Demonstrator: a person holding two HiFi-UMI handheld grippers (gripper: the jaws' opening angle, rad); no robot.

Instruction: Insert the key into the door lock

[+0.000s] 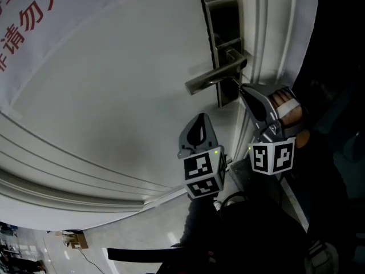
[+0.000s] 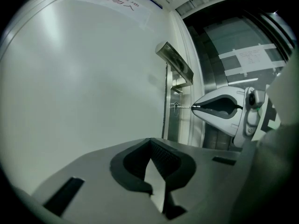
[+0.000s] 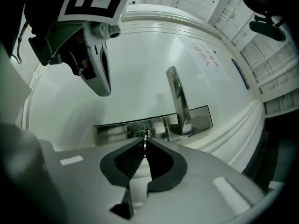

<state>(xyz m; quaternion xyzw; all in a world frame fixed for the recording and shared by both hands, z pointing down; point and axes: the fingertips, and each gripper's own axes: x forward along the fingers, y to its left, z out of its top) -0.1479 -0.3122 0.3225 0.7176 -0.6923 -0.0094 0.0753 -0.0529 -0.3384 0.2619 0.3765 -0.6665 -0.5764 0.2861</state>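
Key (image 3: 145, 144), likely stiff, light and slippery, is pinched by its flat head in my right tongs (image 3: 145, 142), tip at the keyhole (image 3: 143, 134) beside the lever handle (image 3: 179, 101). My left tongs (image 2: 149, 143) are pressed together, empty.

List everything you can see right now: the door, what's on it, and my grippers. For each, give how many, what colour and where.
door: one, white, fills most of the head view
sign: one, white with red characters, upper left on the door
lock plate: one, metallic, near the door's right edge
lever handle: one, silver, on the lock plate
key: one, metal, tip at the keyhole
left gripper: one, grey, jaws shut, empty, below the handle
right gripper: one, grey, jaws shut on the key
hand: one, behind the right gripper
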